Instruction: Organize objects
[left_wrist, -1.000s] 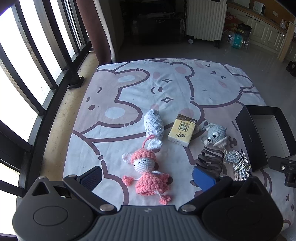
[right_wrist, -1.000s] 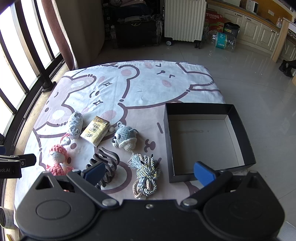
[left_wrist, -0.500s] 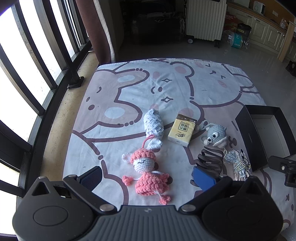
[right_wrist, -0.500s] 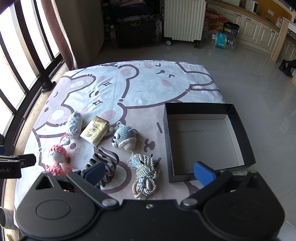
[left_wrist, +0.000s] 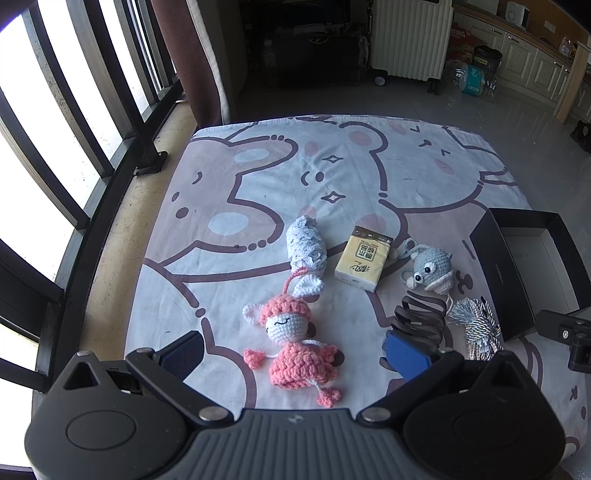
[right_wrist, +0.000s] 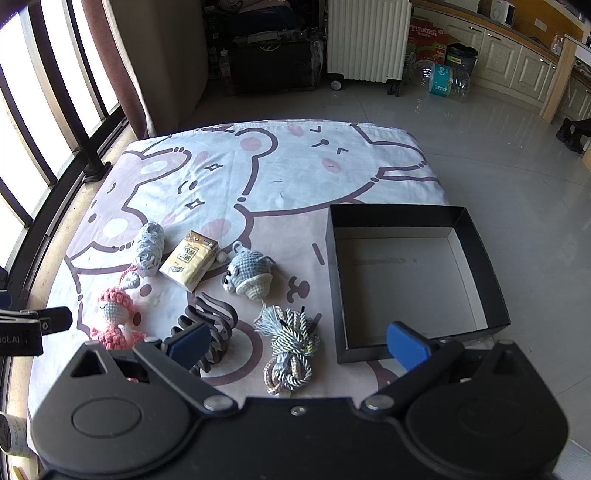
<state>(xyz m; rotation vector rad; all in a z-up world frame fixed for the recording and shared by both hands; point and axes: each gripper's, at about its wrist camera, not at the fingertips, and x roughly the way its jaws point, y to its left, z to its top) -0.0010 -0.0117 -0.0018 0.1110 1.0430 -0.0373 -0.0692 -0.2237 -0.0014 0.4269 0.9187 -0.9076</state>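
On the bear-print cloth (left_wrist: 332, 173) lie a pink crochet doll (left_wrist: 291, 343), a pale blue-white yarn bundle (left_wrist: 306, 247), a yellow tissue pack (left_wrist: 364, 258), a grey crochet mouse (left_wrist: 432, 269), a dark hair claw (left_wrist: 419, 321) and a coil of striped cord (left_wrist: 478, 328). My left gripper (left_wrist: 295, 350) hovers open over the doll. My right gripper (right_wrist: 299, 341) hangs open above the cord (right_wrist: 291, 350), with the hair claw (right_wrist: 210, 325) by its left finger. An empty black box (right_wrist: 410, 218) sits at the right.
A barred window (left_wrist: 55, 129) and a curtain (left_wrist: 199, 55) run along the left. Beyond the cloth's far edge, on a tiled floor (right_wrist: 498, 155), stand a white radiator (right_wrist: 365, 40) and a dark case (right_wrist: 273, 62). Cabinets (right_wrist: 517, 62) line the far right.
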